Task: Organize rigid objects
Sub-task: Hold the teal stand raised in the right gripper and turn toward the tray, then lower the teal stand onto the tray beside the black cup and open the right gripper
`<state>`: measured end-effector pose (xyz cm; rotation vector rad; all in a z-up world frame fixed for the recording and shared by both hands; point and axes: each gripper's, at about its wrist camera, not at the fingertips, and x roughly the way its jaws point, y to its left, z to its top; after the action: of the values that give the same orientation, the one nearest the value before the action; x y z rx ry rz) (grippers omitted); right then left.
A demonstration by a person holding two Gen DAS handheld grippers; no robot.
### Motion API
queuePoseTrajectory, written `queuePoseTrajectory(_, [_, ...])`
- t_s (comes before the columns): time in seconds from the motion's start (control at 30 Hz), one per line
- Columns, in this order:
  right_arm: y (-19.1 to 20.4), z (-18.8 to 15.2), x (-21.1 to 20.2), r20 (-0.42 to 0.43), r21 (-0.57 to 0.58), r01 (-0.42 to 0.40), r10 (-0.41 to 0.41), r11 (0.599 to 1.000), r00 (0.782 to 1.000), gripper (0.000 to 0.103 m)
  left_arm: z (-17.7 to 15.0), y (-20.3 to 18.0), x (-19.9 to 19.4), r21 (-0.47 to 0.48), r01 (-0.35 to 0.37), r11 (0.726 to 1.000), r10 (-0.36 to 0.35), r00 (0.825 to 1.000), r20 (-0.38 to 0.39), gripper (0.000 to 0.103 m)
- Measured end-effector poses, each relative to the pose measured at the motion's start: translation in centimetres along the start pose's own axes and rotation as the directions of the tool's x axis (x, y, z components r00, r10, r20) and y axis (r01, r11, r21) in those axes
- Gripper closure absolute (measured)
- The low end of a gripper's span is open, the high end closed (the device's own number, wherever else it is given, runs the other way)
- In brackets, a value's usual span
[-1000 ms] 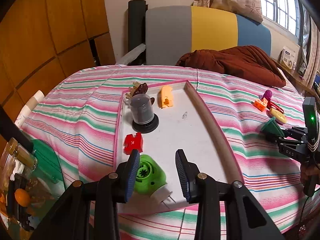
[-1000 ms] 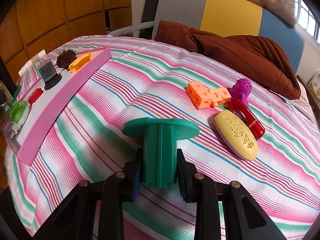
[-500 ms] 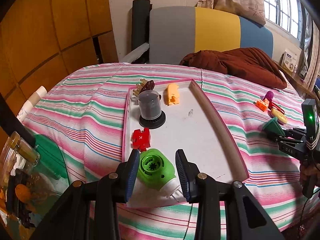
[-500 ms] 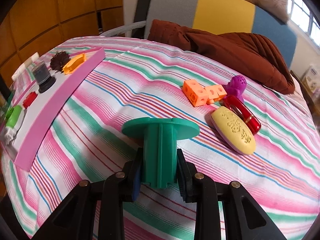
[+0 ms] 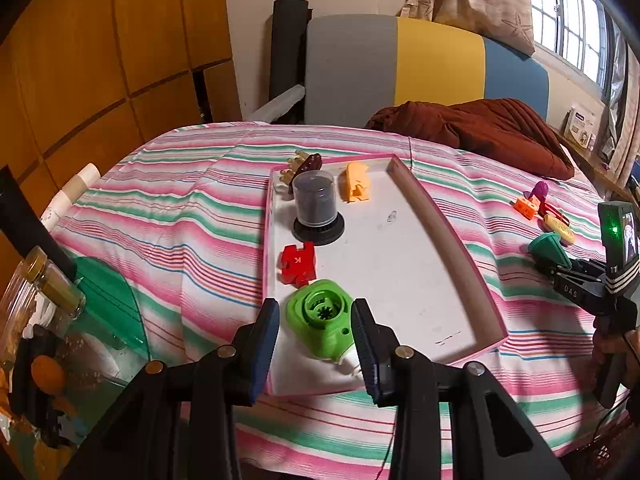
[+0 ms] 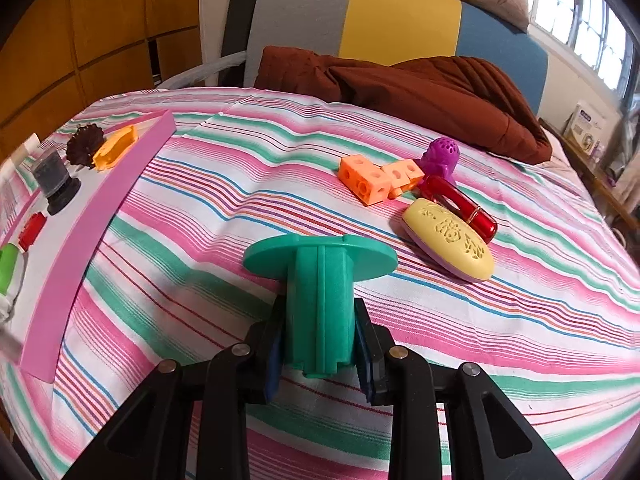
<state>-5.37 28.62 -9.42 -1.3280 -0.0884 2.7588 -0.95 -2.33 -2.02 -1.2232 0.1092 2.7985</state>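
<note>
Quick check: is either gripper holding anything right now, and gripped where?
The right gripper clamps the teal flanged piece by its ribbed stem, flange outward. The left gripper holds nothing; its fingers flank the green piece without touching.

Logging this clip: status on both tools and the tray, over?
Right tool shut on green spool. Left tool empty above green cap piece in pink tray. Path clear.

Bright daylight from the window (upper right), fisheye-bent edges, sharp centre.

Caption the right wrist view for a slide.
Right gripper clamps a teal flanged spool above the striped bedspread, pink tray at left.
</note>
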Motion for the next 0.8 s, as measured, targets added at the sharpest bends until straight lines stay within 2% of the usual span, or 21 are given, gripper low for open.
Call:
queuePoseTrajectory(0.33, [0.1,0.6,-0.3,-0.035,0.055,0.029,-0.027,0.998,0.999,0.073,-0.8,1.4,0.1,-0.025,-0.01,1.0,0.01,1.0,-0.013,0.066])
queuePoseTrajectory(0.5, [1.1,1.5,-1.5,-0.01,0.063,-0.012,0.013,0.998,1.0,0.073,-0.9,2.4,0.4,-0.046,-0.018,0.999,0.017,1.0,-0.02,0.066])
queuePoseTrajectory(0.63, [2.8,3.1,-3.3,0.035,0.048,-0.088,0.086,0.995,0.996,0.073,-1.1,2.8,0.7,-0.06,-0.018,0.998,0.016,1.0,-0.026,0.066])
queuePoseTrajectory(0.8, [6.6,5.4,-4.9,0.059,-0.008,-0.212,0.212,0.977,0.976,0.073,-1.3,3.4,1.0,-0.075,-0.019,0.997,0.016,0.999,-0.034,0.066])
